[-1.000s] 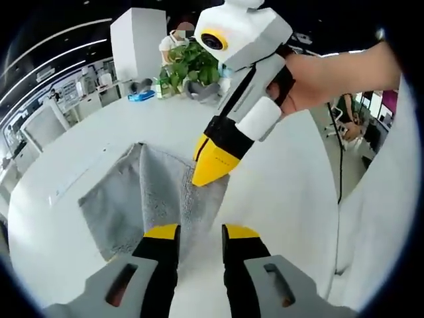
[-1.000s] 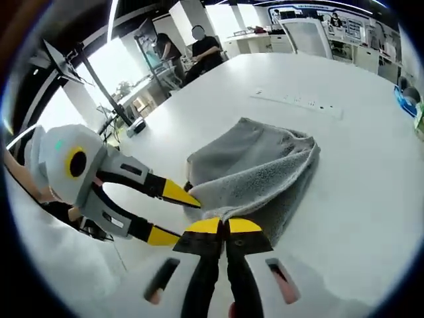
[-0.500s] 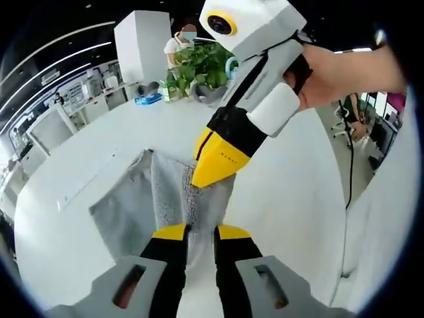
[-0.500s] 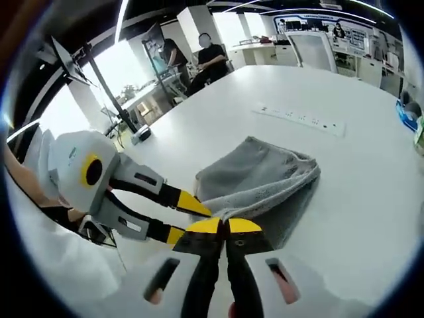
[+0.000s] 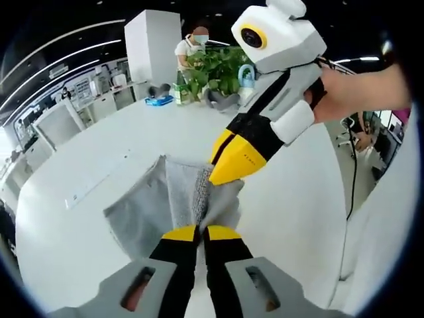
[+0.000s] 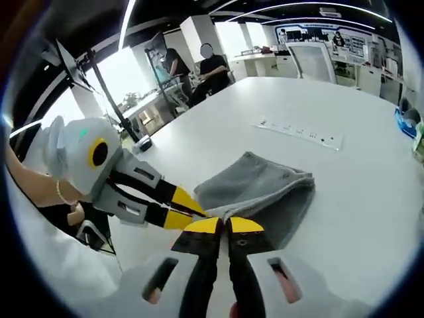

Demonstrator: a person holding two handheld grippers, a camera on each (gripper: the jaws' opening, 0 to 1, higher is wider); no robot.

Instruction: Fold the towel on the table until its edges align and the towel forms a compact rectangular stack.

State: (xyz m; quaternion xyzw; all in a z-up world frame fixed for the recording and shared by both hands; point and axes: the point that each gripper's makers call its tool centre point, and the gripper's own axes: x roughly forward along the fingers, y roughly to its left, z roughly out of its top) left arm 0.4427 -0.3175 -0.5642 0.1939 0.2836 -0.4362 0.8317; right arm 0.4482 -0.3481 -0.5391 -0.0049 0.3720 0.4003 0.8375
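Grey terry towel (image 5: 173, 202), bunched on the white table (image 5: 86, 165), stretches away from both tools: left gripper (image 5: 201, 231) and right gripper (image 6: 222, 224) each pinch its near edge, side by side, so the fold runs forward.

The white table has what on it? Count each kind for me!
Grey terry towel: 1
White power strip: 1
Blue dish: 1
Green potted plant: 1
Yellow-tipped tools: 2, left tool and right tool, both pinching the towel
Total: 6
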